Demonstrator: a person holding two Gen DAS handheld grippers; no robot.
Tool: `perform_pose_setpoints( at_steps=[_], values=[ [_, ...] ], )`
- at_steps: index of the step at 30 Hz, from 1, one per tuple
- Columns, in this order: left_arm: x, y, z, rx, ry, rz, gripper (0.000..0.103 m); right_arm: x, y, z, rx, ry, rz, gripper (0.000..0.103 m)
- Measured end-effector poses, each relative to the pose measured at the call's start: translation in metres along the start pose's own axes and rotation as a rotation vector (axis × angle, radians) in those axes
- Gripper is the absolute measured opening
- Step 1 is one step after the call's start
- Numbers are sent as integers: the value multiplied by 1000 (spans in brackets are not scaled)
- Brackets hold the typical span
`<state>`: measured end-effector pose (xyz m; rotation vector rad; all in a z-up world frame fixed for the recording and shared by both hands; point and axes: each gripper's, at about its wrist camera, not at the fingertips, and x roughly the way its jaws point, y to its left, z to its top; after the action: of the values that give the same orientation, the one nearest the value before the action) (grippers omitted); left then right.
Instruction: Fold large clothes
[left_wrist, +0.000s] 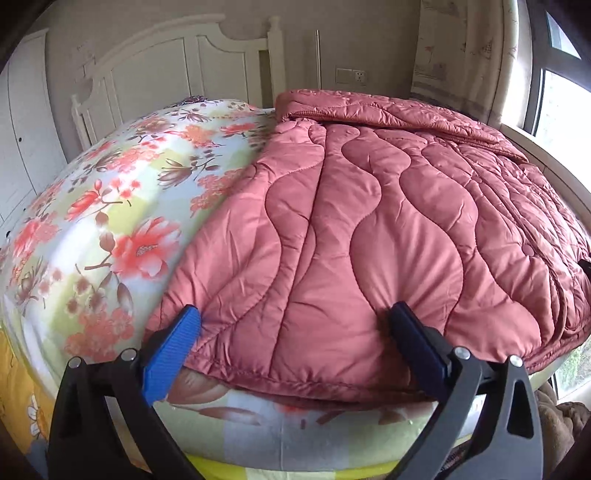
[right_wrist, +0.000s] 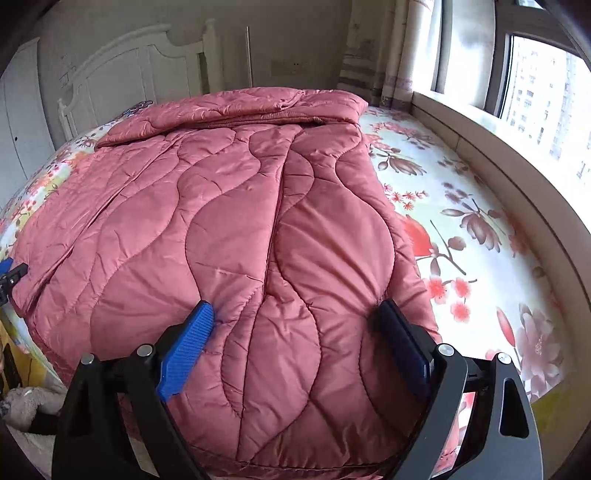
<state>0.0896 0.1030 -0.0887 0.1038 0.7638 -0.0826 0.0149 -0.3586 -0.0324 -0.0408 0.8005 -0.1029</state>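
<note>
Nearest the left wrist camera, my left gripper (left_wrist: 295, 321) stands with its jaws spread wide, both blue fingertips (left_wrist: 190, 317) resting on the near hem of the quilted coat (left_wrist: 369, 221) without pinching it. In the right wrist view, my right gripper (right_wrist: 299, 317) is likewise released, its fingers set wide apart on the padded surface near the hem, with fabric bulging between them but not clamped.

The quilted coat is a large padded garment in dusty rose-red satin, stitched in wavy lengthwise channels that puff between the seams. It lies flat on the bed (right_wrist: 480, 221), over a floral bedsheet (left_wrist: 110, 221) printed with coral blossoms and brown leaves on pale green and white. A snap button (left_wrist: 528, 251) shows near its right edge in the left wrist view. Its far end is turned back on itself in a thick fold (right_wrist: 240, 110).

The coat's long axis runs from the near bed edge toward the white headboard (left_wrist: 166, 66), with the hem nearest me and the folded end farthest. A window (right_wrist: 535, 92) flanks the bed on the right.
</note>
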Motion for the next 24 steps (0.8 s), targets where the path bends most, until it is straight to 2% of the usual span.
perform_pose_setpoints(
  at_steps=[2,5,10,12,14,16,17,20,21,24],
  values=[
    [-8,3,2,-7,-24,-3,101,-5,-1,3,6,6,8,86],
    [-21,23,7,-65,-75,2,101,-23,-18,6,51,-51,-13,86],
    [-4,62,8,-201,-12,-15,101,-30,-64,-4,166,-30,-54,86],
    [5,71,4,-245,13,-41,101,-27,-79,-13,222,-6,-34,86],
    [6,70,4,-235,1,-25,101,-23,-88,-23,265,11,11,86],
    [7,66,4,-226,2,-26,101,-24,-83,-25,243,-2,23,84],
    [6,64,4,-229,0,-41,100,-25,-79,-24,233,-7,34,75],
    [3,52,6,-214,0,-138,98,-25,-65,-21,224,-18,121,63],
    [2,45,7,-194,-4,-144,98,-23,-59,-20,215,-17,151,63],
    [0,34,8,-139,-17,-133,98,-21,-42,-17,172,-22,148,64]
  ],
)
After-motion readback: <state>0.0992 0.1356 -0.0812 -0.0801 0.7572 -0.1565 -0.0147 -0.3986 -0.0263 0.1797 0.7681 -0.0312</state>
